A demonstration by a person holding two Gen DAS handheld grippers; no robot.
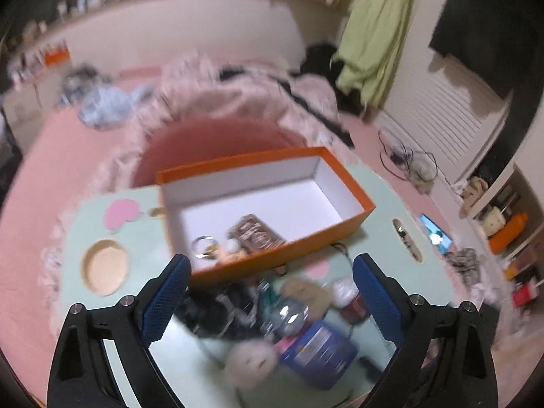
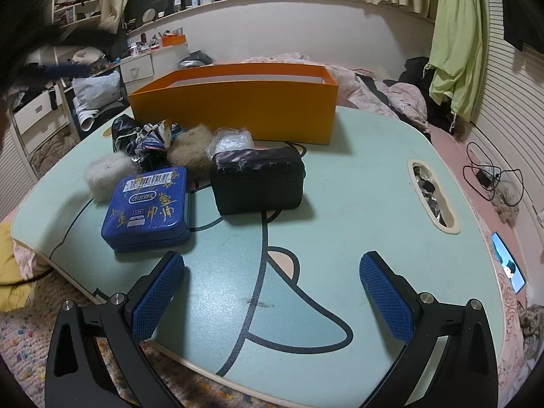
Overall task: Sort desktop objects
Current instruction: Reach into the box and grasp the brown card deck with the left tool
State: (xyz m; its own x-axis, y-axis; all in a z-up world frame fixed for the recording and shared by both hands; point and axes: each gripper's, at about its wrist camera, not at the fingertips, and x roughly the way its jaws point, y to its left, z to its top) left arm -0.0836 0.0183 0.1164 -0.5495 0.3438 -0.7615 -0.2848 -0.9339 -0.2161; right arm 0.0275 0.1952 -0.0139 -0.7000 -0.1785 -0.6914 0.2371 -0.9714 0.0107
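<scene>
On the desk — 1 orange box [image 2: 234, 108], 1 blue tin [image 2: 148, 204], 1 black pouch [image 2: 258, 183], 2 fur pom-poms [image 2: 187, 151].

We saw a mint table [image 2: 357, 176] on the bed, carrying an orange box [image 2: 238, 108], blue tin [image 2: 149, 204], black pouch [image 2: 258, 183], two fur balls, foil wrappers [image 2: 142, 139].
</scene>
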